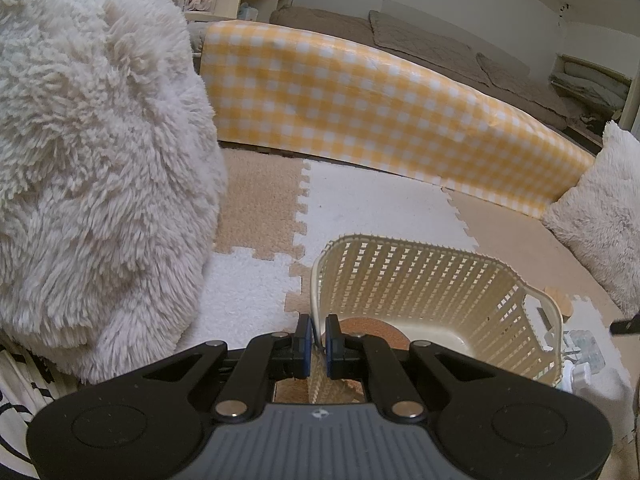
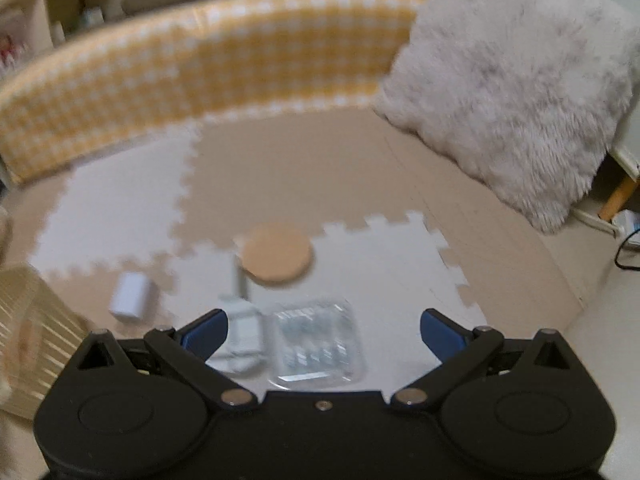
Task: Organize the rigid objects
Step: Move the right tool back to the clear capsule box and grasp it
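Observation:
My left gripper [image 1: 318, 336] is shut on the near rim of a cream perforated plastic basket [image 1: 420, 280], which is tilted on the foam mat. A round cork coaster [image 1: 372, 328] lies inside the basket. My right gripper [image 2: 323, 330] is open and empty, just above a clear plastic case [image 2: 316, 344] and a white adapter [image 2: 244, 328]. A second cork coaster [image 2: 276, 254] and a small white box [image 2: 130, 296] lie on the mat beyond. The right wrist view is blurred. The basket edge shows at its left [image 2: 28, 332].
A large fluffy white cushion [image 1: 92, 168] fills the left. A second fluffy cushion [image 2: 520, 88] stands at the right. A yellow checked padded barrier [image 1: 380, 108] runs across the back. The floor is beige and white puzzle mat [image 1: 368, 208]. Wooden furniture leg and a cable [image 2: 624, 240] are at far right.

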A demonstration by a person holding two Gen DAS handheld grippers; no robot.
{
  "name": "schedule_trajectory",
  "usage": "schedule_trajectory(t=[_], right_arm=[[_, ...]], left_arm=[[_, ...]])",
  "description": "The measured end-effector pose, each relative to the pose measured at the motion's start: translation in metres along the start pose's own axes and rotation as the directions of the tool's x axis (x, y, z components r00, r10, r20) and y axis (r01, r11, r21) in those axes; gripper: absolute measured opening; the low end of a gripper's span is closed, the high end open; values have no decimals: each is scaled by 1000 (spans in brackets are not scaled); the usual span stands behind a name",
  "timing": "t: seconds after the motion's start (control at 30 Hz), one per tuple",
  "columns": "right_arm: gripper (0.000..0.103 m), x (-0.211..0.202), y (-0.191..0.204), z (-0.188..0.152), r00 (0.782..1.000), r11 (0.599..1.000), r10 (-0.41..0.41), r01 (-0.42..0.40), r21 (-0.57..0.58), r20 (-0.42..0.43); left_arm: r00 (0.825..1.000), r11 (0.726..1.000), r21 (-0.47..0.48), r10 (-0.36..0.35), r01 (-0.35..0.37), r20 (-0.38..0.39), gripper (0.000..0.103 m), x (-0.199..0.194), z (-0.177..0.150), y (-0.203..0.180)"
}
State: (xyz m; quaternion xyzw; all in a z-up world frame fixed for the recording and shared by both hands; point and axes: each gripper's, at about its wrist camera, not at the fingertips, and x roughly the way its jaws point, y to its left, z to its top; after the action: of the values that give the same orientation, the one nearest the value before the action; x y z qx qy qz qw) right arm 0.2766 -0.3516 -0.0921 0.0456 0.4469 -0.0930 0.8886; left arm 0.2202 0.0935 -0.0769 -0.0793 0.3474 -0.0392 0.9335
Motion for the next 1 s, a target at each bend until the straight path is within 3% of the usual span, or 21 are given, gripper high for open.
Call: schedule_trajectory(t=[0.13, 0.37, 0.5, 0.57, 0.7, 0.8, 0.93, 1.0], right_arm=[[103, 22, 1, -6, 997, 997, -32, 27, -74, -68], [103, 46, 12, -13, 987, 982, -12, -18, -187, -158], [102, 56, 15, -9, 985, 981, -10, -23, -190, -171], [97, 60, 15, -8, 983, 982, -4, -31, -185, -183], [95, 67, 9, -3, 982, 992, 27, -50, -118, -185], [89, 71, 7, 0, 981, 995, 51, -66, -73, -186], [73, 68, 9, 1, 981, 994, 78, -90, -64, -178], [73, 67, 11, 1, 981, 994, 68, -83, -73, -184]], left_arm=[[1000, 1000, 1, 0, 0, 0, 7, 0, 0, 0], [1000, 1000, 1, 0, 0, 0, 7, 0, 0, 0], [1000, 1000, 2, 0, 0, 0, 7, 1, 0, 0], [1000, 1000, 2, 0, 0, 0, 7, 1, 0, 0], [1000, 1000, 3, 1, -1, 1, 7, 1, 0, 0], [1000, 1000, 7, 2, -2, 1, 7, 1, 0, 1], [1000, 1000, 10, 3, -3, 2, 7, 1, 0, 2], [1000, 1000, 10, 3, -3, 2, 7, 1, 0, 2]])
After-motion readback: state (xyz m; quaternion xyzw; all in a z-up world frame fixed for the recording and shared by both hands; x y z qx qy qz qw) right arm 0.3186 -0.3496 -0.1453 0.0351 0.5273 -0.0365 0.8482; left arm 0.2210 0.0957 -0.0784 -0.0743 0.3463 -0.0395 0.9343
